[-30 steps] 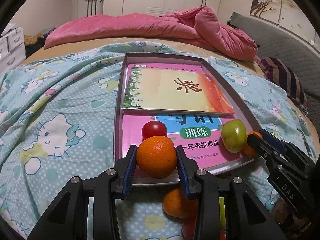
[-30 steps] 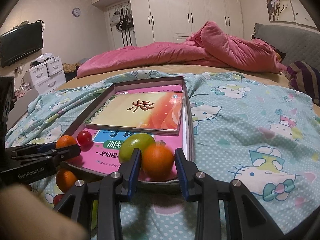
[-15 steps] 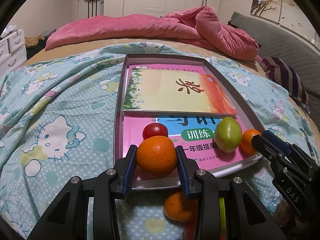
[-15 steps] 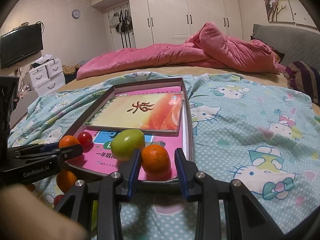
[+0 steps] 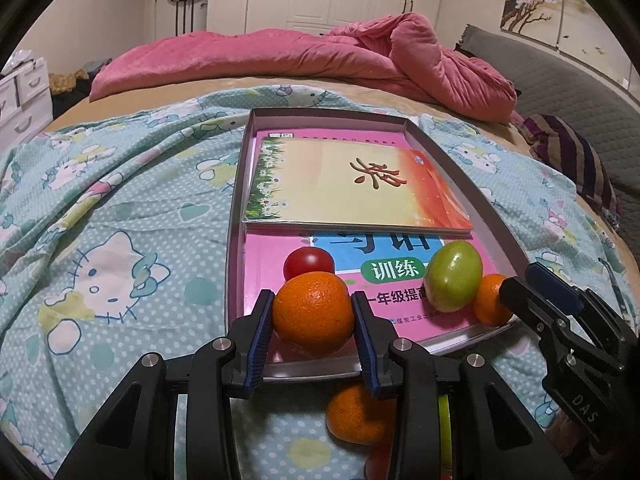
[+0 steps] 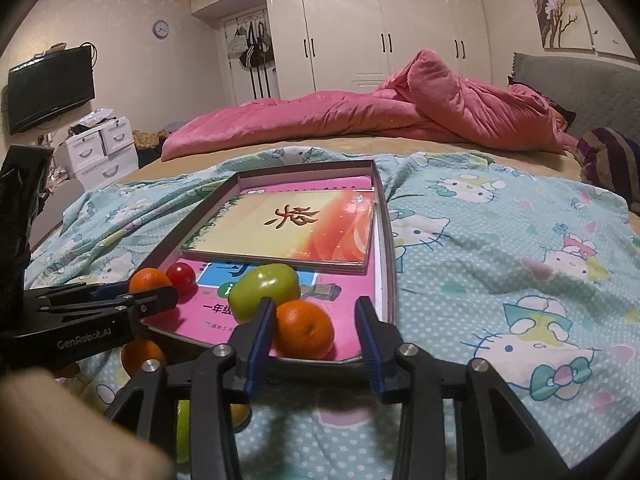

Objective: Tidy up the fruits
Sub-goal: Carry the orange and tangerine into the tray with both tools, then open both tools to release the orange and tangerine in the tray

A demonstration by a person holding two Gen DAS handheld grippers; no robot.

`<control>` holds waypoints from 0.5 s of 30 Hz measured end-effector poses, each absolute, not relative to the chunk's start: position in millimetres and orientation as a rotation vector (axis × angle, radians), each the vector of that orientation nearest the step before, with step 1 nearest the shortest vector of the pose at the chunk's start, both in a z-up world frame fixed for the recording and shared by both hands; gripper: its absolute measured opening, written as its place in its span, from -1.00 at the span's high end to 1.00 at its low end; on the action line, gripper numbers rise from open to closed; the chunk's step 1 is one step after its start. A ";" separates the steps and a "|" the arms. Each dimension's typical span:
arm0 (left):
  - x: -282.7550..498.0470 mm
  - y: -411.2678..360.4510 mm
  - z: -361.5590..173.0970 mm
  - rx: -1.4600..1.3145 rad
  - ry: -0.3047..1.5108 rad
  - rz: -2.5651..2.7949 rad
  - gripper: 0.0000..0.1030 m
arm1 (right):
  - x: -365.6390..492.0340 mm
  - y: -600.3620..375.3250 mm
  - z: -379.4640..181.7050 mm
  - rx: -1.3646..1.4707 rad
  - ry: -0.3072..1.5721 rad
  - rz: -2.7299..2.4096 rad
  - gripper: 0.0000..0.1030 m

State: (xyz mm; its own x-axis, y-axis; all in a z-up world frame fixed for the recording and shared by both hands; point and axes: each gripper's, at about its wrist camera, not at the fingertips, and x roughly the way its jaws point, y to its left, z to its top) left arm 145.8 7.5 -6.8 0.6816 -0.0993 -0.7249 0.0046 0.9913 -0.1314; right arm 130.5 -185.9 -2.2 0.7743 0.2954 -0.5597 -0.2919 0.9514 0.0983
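My left gripper [image 5: 312, 302] is shut on a large orange [image 5: 314, 312], held just over the near edge of the grey shallow box [image 5: 237, 216]. Behind it a red tomato [image 5: 308, 264] lies on the pink book in the box. In the right wrist view my right gripper [image 6: 316, 312] is opening. A small orange [image 6: 304, 330] rests on the pink book between its jaws, with the right pad clear of it. A green fruit [image 6: 266, 290] leans against that orange. From the left wrist view, the right gripper [image 5: 520, 280] sits by the box's near right corner.
A yellow-orange book [image 5: 352, 184] lies on top of the pink one in the far half of the box. Another orange [image 5: 356, 416] and more fruit lie on the cat-print sheet under the grippers. A pink quilt [image 5: 320, 56] is bunched across the far side of the bed.
The right gripper's jaws have spread and let go of the small orange, which now rests on the pink book. The green fruit shifted slightly. The left gripper and its orange stayed put.
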 end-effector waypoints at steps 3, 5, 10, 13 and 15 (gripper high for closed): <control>144.9 8.2 -7.0 -0.125 0.820 -0.058 0.23 | 130.6 -187.2 -1.8 0.015 0.606 0.319 0.08; 144.4 8.8 -6.7 -0.125 0.820 -0.061 0.23 | 131.3 -188.2 -2.4 0.023 0.609 0.317 0.07; 141.1 11.1 -2.8 -0.147 0.806 -0.079 0.20 | 130.5 -189.1 -2.2 0.032 0.608 0.322 0.01; 138.7 11.8 -1.8 -0.153 0.801 -0.081 0.07 | 129.1 -188.9 -1.6 0.035 0.603 0.324 -0.08; 136.7 11.8 -1.0 -0.159 0.797 -0.090 0.05 | 128.3 -188.6 -1.1 0.036 0.601 0.328 -0.09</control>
